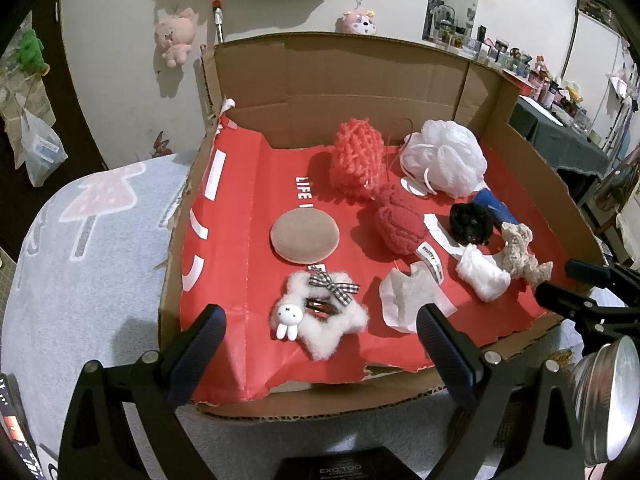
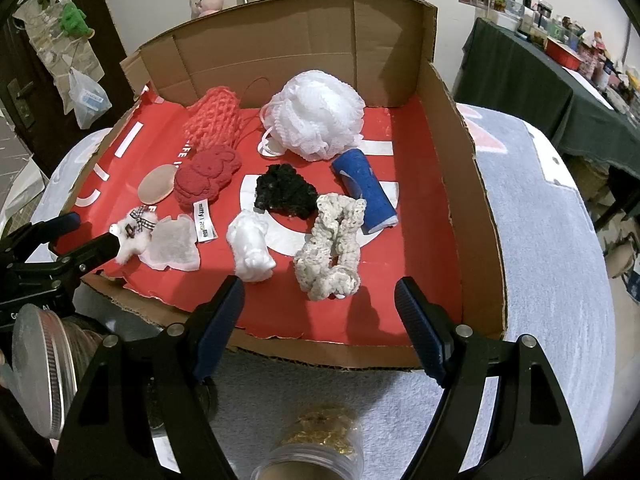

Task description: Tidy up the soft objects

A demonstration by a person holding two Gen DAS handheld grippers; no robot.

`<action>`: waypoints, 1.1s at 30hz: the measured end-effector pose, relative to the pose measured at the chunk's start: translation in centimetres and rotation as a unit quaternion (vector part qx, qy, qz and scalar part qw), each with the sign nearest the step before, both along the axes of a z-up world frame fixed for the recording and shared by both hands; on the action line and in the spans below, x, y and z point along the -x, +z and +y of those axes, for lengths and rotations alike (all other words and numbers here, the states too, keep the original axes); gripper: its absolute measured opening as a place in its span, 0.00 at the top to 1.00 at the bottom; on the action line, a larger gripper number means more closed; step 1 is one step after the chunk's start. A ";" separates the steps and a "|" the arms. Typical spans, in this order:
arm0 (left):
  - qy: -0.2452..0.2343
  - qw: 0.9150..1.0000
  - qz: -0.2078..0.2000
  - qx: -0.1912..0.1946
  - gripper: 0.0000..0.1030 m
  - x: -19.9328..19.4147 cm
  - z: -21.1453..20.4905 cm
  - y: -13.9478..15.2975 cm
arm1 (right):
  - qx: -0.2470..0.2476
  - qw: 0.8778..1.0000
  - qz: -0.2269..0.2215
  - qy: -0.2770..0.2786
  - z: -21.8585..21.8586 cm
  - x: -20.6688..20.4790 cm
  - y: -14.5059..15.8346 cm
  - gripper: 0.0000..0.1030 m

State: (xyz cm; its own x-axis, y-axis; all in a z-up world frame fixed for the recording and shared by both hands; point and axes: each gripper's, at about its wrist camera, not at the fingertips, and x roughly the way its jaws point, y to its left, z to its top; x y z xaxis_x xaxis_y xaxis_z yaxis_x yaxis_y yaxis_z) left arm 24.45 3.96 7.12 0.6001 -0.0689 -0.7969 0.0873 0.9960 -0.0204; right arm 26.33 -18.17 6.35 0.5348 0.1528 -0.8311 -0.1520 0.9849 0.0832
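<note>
- Presently all soft objects lying loose inside the cardboard tray, on its red paper liner; spread across the floor with no clear grouping; fits either a sort yet to be made or a spread already laid out; cannot tell which.
- Left hand-held gripper hovering at the near edge, jaws wide apart, holding nothing; fluffy white hair clip with a rabbit charm and checked bow just beyond its fingers.
- Right hand-held gripper likewise wide open and empty, at the near rim; cream crocheted scrunchie just ahead.
- Back row: coral knitted piece, chunky open stitch; white mesh bath pouf, frilly and round, cord loop trailing.
- Middle: red knitted plush, labelled tag at its end; round tan powder puff, flat and smooth; black fuzzy scrunchie; blue rolled cloth, cylinder shaped.
- Front: white wadded lump, glossy; thin translucent white sheet, ragged outline.
- Tray resting on a pale blue patterned cloth over the tabletop.
</note>
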 end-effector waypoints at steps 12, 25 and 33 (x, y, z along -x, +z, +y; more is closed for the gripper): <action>0.000 1.000 0.000 0.000 0.05 0.0 -0.1 0.0 | 0.000 1.000 -0.001 -0.001 -0.1 0.0 0.0 0.25; 0.000 1.000 0.000 0.001 0.05 0.1 -0.1 0.0 | -0.001 1.000 -0.002 -0.001 0.0 0.0 0.0 0.25; 0.001 1.000 0.000 0.001 0.05 0.1 -0.1 0.0 | 0.000 1.000 -0.002 0.000 0.0 0.1 0.0 0.25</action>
State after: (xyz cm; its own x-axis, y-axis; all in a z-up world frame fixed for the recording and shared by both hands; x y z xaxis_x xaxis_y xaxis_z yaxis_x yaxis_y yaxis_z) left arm 24.39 3.90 7.11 0.5995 -0.0697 -0.7973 0.0860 0.9960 -0.0224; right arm 26.28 -18.18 6.32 0.5384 0.1528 -0.8287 -0.1514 0.9850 0.0833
